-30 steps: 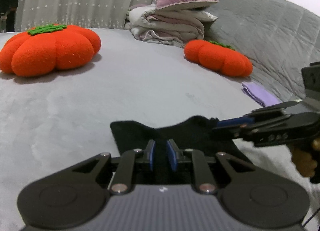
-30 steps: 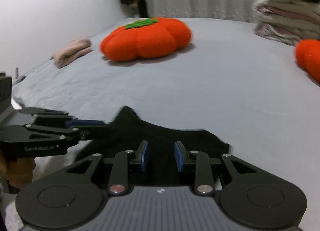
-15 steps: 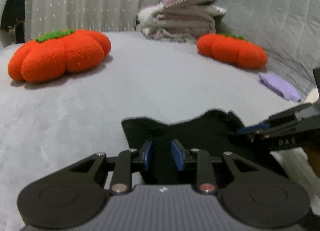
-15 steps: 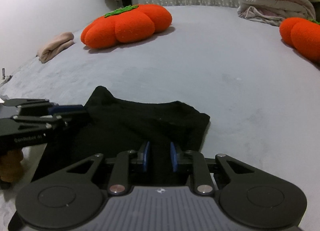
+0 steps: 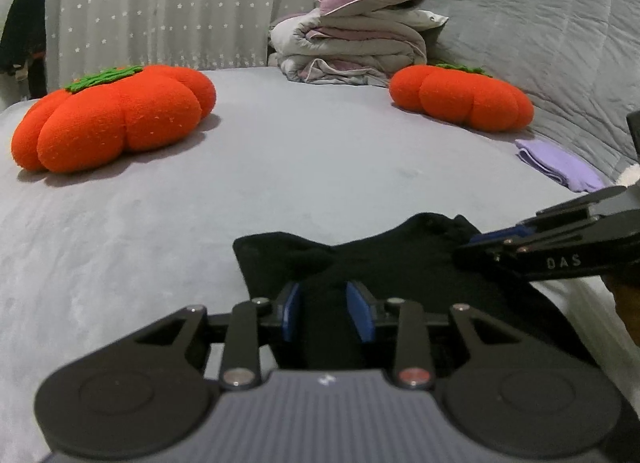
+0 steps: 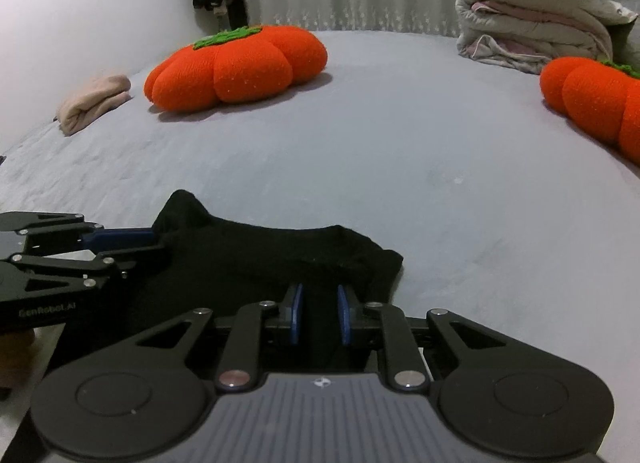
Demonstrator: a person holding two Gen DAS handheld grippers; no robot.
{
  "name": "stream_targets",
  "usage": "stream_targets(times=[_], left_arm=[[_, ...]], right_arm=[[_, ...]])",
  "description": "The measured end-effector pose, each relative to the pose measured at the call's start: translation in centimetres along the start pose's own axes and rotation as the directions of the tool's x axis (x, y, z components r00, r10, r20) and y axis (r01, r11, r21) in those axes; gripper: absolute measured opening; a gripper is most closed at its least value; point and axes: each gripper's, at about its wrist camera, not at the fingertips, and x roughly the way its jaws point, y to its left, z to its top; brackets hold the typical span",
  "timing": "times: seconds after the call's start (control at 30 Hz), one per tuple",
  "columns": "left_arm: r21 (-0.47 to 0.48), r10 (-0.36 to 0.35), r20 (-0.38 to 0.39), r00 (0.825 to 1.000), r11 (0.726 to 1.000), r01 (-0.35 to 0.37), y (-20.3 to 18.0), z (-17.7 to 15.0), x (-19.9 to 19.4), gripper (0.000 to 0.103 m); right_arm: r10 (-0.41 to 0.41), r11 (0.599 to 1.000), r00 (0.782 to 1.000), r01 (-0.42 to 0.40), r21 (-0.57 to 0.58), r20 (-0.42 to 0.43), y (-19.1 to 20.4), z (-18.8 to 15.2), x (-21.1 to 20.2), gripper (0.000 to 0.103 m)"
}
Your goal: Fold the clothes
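Both hand-held grippers work the near edge of a black garment on the bed.

We have the black garment (image 5: 400, 263) lying flat on the grey bed (image 5: 320, 167), close in front of us, well apart from the orange pumpkin cushions (image 5: 116, 115). Our left hand-held gripper (image 5: 328, 313) has just been opening: its jaws stand narrow with dark cloth between them, and we cannot tell whether the pads press it. Our right hand-held gripper (image 6: 319, 315) has just been closing to a narrow gap, black fabric between the blue pads, so we judge it is pinching that edge. We hold the two side by side along one hem, probably so the edge lifts evenly for a fold.
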Motion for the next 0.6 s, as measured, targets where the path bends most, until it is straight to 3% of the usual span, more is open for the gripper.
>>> stream_targets(times=[0.17,0.43,0.6], left_arm=[[-0.015,0.010,0.009,1.000,1.000,-0.010,0.1,0.3,-0.4,0.030],[-0.079,0.011,0.036,0.999,0.997,-0.008,0.4,1.6,-2.6,0.030],[-0.021,-0.028,0.027,0.999,0.999,0.029,-1.6,0.9,-3.5,0.030]], right_arm=[[-0.020,1.000,1.000,0.020,-0.022,0.014,0.7,0.3,-0.1,0.016],[0.024,0.997,0.997,-0.019,-0.073,0.068,2.0,0.6,-4.1,0.016],[0.075,0.995,0.997,-0.076,-0.071,-0.019,2.7,-0.3,-4.0,0.017]])
